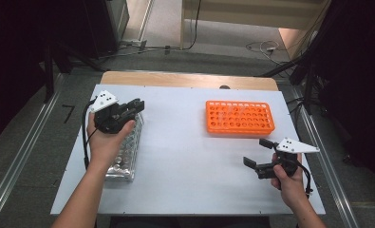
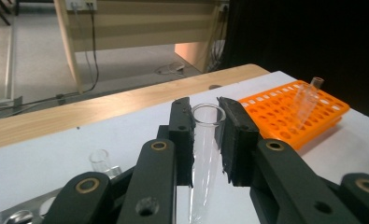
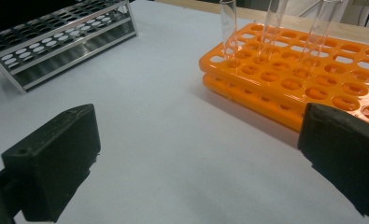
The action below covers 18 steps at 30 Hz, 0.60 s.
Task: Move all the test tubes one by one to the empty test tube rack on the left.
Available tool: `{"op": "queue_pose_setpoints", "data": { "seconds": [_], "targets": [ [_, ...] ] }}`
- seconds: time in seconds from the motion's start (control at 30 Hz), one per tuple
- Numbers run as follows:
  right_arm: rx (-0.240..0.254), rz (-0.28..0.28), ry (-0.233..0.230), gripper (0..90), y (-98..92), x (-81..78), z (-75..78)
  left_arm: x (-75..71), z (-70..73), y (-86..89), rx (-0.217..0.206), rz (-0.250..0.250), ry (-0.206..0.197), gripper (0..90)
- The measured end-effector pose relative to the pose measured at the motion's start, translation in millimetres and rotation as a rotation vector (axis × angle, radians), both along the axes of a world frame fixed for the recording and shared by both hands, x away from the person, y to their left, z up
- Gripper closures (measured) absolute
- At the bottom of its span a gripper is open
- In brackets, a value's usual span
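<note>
Left gripper (image 2: 205,135) fingers clamp a clear test tube (image 2: 202,158) above the metal rack (image 1: 126,152); right gripper (image 1: 258,152) fingers spread apart near the orange rack (image 1: 239,118) on the counter (image 1: 185,166).

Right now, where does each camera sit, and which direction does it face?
High view: above the table, looking down; both forearms, left gripper, right gripper.
Left gripper view: on that gripper, facing the orange rack; jaws clamp a glass tube.
Right gripper view: low, between open jaws, facing the metal rack.
All share the orange rack.
</note>
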State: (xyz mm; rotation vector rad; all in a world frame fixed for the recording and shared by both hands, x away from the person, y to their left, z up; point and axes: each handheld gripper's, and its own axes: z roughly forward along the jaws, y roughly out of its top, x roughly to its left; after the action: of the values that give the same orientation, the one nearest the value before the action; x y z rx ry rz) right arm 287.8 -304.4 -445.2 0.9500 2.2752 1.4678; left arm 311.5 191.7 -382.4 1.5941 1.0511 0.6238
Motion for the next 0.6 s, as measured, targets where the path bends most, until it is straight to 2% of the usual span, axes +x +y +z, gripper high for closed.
{"op": "queue_pose_setpoints", "data": {
  "seconds": [0.23, 0.6],
  "targets": [
    [0.002, -0.003, -0.004, 0.0, -1.4, -0.3, 0.4, 11.5, -5.0, 6.3, 0.021, 0.045, 0.003, 75.1],
    [0.006, 0.001, -0.005, 0.0, -1.3, -0.7, 0.6, 26.6, -13.7, 14.3, 0.021, 0.108, 0.012, 75.1]
  ]
}}
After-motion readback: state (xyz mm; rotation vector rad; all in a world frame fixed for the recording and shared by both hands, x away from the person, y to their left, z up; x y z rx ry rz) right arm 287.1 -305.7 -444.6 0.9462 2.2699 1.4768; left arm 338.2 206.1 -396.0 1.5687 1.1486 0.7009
